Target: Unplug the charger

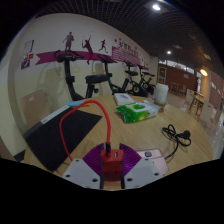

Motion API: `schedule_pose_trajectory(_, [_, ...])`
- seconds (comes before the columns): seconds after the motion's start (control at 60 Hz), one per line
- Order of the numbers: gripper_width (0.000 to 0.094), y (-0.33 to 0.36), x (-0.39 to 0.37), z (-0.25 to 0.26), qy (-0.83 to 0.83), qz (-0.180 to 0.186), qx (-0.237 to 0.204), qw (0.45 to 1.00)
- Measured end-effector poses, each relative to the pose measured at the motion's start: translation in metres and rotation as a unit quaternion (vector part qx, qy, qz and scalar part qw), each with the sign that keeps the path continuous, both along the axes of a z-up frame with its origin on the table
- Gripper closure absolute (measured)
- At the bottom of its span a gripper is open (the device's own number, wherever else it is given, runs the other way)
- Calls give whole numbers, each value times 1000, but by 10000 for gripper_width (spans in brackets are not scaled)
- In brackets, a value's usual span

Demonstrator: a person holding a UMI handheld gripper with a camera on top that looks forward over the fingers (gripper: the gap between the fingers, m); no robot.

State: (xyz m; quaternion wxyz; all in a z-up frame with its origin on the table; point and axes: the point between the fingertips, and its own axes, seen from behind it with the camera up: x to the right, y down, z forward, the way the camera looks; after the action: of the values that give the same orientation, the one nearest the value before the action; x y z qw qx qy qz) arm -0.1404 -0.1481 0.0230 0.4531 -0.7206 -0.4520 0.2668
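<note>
A red charger (112, 162) sits between my gripper's (112, 156) two fingers, and both purple pads (96, 160) press on its sides. An orange cable (86, 104) rises from the charger's top, arcs over to the left and drops towards a black mat (55, 137) on the wooden floor. The charger is held up off the floor. No socket shows at the charger, and the cable's far end is hidden.
A green packet (134, 113) and a white box (160, 94) lie on the floor beyond the fingers. A black cord with a plug (177, 133) lies to the right. Exercise bikes (95, 82) stand along the back wall.
</note>
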Motion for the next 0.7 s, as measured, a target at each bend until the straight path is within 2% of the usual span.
schedule_pose_trajectory(0.083, [749,-1,-1,1,-1,6,-8,1000])
schedule_pose_trajectory(0.133, [757,0,-2,15,19,2,-28,999])
schedule_pose_trajectory(0.217, [780,34,3,101,83,-23,38,996])
schedule_pose_trajectory(0.3, [779,58,15,142,92,-41,-3,995])
schedule_pose_trajectory(0.35, [776,82,32,153,79,-50,-4,996])
schedule_pose_trajectory(0.467, [756,134,63,133,14,-60,-7,998])
schedule_pose_trajectory(0.533, [755,158,86,97,-44,-65,-4,997])
schedule_pose_trajectory(0.7, [722,179,125,11,-151,-63,-31,986])
